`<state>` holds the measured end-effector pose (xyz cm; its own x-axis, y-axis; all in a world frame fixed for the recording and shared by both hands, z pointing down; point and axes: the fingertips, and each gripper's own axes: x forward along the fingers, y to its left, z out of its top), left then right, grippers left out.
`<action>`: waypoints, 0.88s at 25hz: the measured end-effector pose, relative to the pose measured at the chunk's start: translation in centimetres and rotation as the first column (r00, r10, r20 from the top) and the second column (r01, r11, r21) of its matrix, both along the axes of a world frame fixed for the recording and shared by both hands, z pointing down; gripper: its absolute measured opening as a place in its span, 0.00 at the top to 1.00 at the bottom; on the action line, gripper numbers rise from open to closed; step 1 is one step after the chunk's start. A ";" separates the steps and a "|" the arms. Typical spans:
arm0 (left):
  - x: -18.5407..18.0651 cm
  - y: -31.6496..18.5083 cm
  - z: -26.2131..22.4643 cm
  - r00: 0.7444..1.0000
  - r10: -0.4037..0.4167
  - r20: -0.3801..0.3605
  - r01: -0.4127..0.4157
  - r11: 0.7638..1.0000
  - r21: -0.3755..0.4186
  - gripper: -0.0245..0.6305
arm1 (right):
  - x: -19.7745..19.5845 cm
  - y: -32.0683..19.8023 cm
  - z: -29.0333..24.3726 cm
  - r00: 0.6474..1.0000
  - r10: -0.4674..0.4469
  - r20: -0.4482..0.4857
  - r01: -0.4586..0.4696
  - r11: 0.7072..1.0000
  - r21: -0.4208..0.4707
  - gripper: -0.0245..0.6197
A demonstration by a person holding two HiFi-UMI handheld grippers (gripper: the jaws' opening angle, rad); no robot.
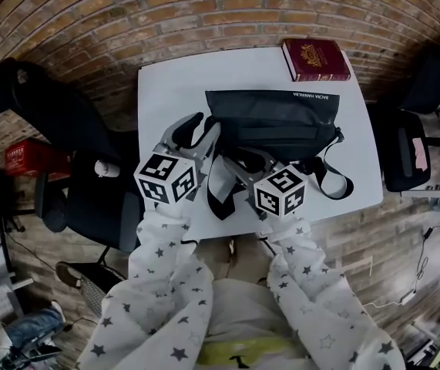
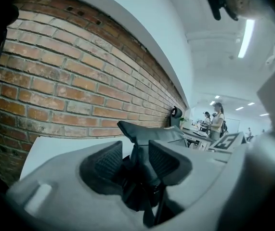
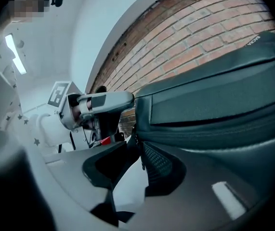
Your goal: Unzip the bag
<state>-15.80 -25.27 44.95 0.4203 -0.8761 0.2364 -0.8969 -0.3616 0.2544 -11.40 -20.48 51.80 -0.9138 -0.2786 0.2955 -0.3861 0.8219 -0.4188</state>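
Head view. Black sling bag [image 1: 273, 118] lies flat on a white table [image 1: 166, 91], long side towards the brick wall. Its strap [image 1: 335, 182] trails in loops off the near edge. A red book [image 1: 316, 58] sits at the far right corner, apart from the bag. The left gripper [image 1: 196, 133] is on the bag's left end. The right gripper [image 1: 243, 160] is just beside it at the near left edge.

Left gripper view. Jaws are clamped on dark fabric, a fold or strap tab at the bag's end, which bunches between the pads. The bag's corner rises just beyond.

Right gripper view. Jaws stand apart with bare table showing in the gap. A small zipper pull [image 3: 139, 150] hangs off the bag's end, close against the right-hand pad but not pinched.

Handling, as judged. The bag looks soft and light, with a slightly slick shell that will crumple and slide if pulled unanchored. The left hold at the end looks right as an anchor. The pull is small and thin and needs a square pinch. Draw along the zip line with the fabric taut.
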 end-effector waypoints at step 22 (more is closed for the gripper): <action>1.9 -1.6 2.1 0.995 0.095 -0.020 -0.096 0.994 -0.044 0.69 | -1.4 -1.2 2.3 0.959 0.085 -0.270 -0.033 0.981 0.190 0.87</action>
